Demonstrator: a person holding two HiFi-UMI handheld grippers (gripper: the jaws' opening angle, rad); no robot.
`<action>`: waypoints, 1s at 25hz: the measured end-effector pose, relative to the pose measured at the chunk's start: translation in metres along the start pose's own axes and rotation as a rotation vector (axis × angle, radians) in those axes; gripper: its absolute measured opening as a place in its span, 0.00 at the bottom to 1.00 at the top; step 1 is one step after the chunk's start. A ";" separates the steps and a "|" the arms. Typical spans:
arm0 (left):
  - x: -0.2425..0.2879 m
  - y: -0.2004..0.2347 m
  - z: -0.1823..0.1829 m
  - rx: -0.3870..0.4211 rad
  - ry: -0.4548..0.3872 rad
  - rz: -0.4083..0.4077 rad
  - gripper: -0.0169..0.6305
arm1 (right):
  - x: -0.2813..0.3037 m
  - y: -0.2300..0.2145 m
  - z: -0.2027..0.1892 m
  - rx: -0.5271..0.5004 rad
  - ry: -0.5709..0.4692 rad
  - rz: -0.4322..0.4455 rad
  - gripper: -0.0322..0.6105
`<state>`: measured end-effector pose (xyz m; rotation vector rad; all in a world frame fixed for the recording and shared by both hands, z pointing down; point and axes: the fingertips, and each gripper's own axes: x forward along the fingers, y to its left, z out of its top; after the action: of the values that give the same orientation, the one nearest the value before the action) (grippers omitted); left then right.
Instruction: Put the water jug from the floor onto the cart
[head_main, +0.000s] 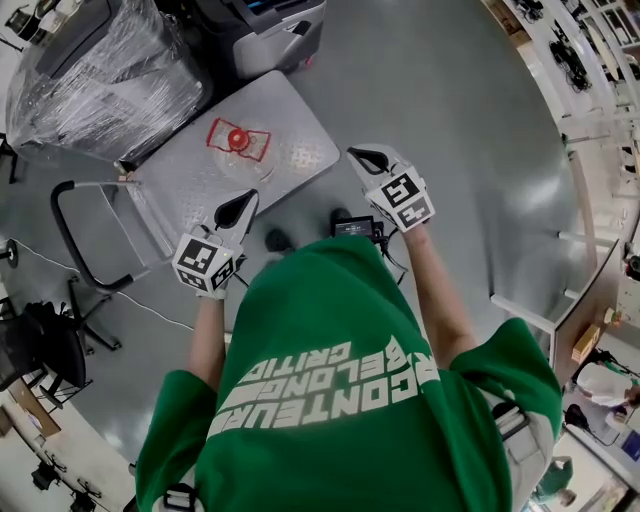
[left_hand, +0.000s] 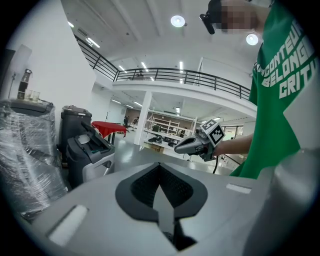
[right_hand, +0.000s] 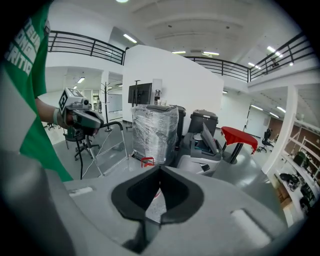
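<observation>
**While the jug stands on the cart, both sets of jaws are shut and empty**

As far as we can see from the head view, the water jug (head_main: 252, 147) is not on the floor. It stands upright on the grey deck of the cart (head_main: 300, 115), far and to the left of us, just beside a film-wrapped load (head_main: 100, 70).

We see the jug from above: a clear body, a red cap (head_main: 237, 137) and a red carrying handle (head_main: 222, 128) round the neck. We cannot tell how much water it holds, because the deck shows through its wall. If it is full, we judge it heavy and its smooth plastic sides slippery, so the stiff red handle is the place to grip.

The left gripper (head_main: 245, 200) and the right gripper (head_main: 360, 155) hang over the floor near us, well apart from the jug. Their jaws are pressed together with nothing between them.
</observation>
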<state>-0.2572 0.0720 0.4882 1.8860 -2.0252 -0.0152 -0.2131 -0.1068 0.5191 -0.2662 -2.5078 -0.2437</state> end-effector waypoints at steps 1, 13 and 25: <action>0.006 -0.003 0.002 0.003 0.003 -0.005 0.04 | -0.002 -0.004 -0.003 -0.002 -0.002 0.003 0.04; 0.065 -0.047 0.013 0.020 0.028 0.000 0.04 | -0.029 -0.040 -0.031 -0.019 -0.032 0.062 0.04; 0.100 -0.078 0.016 0.017 0.039 0.012 0.04 | -0.043 -0.054 -0.054 0.002 -0.061 0.095 0.04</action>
<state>-0.1904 -0.0369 0.4793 1.8699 -2.0167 0.0424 -0.1623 -0.1769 0.5312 -0.3967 -2.5472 -0.1970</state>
